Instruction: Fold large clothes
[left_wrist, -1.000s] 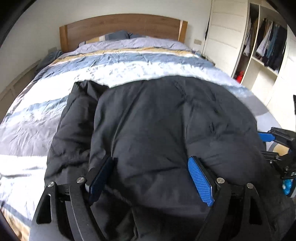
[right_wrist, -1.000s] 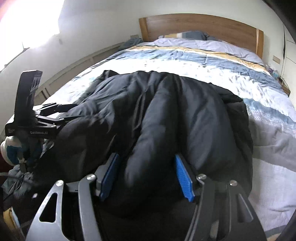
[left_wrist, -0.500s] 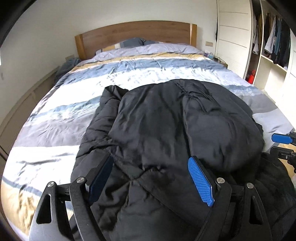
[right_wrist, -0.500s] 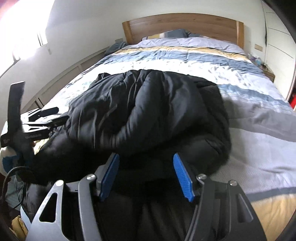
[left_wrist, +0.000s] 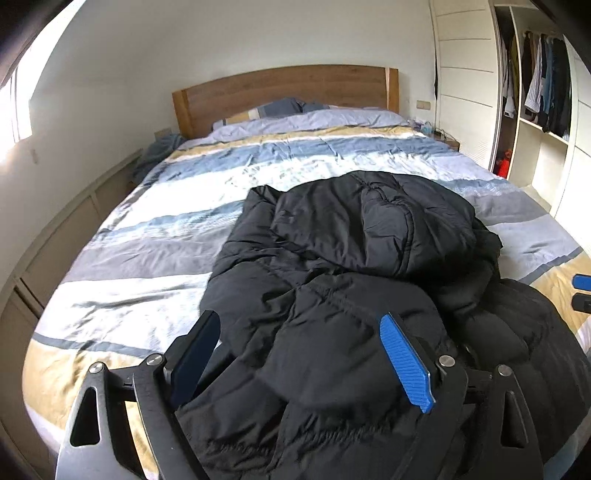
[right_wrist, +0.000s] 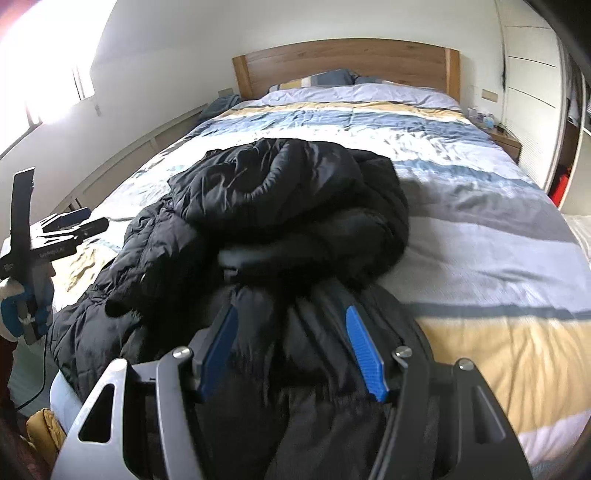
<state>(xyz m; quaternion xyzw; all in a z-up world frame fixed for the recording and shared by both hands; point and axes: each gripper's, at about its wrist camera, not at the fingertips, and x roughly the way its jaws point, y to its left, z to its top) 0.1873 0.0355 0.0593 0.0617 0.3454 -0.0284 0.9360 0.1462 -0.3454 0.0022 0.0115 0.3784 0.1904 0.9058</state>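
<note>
Now we look along both claws at a black puffer coat (left_wrist: 351, 258) heaped on a striped bed (left_wrist: 155, 266), near its foot. Part of the coat is doubled over on itself, with a thick rounded fold lying farther up the bed and the looser bulk spilling towards us over the bed's edge.

Our left claw (left_wrist: 299, 362) has its jaws opening. Coat fabric bulges up between them, but the blue pad on one side shows bare and the other stands off the cloth, so it looks released rather than gripping. Our right claw (right_wrist: 291, 350) sits at a middling width with dark fabric bunched between its blue pads; the cloth there is blurred, and we cannot tell whether the pads press on it or merely straddle it.

We judge that one fold is laid and the claws are letting go. The bundle looks lumpy and uneven. Next we would need to find the near hem or the loose side, take a clean grip with both claws, and bring it over the fold, pressing the padding flat so it does not spring back.
</note>
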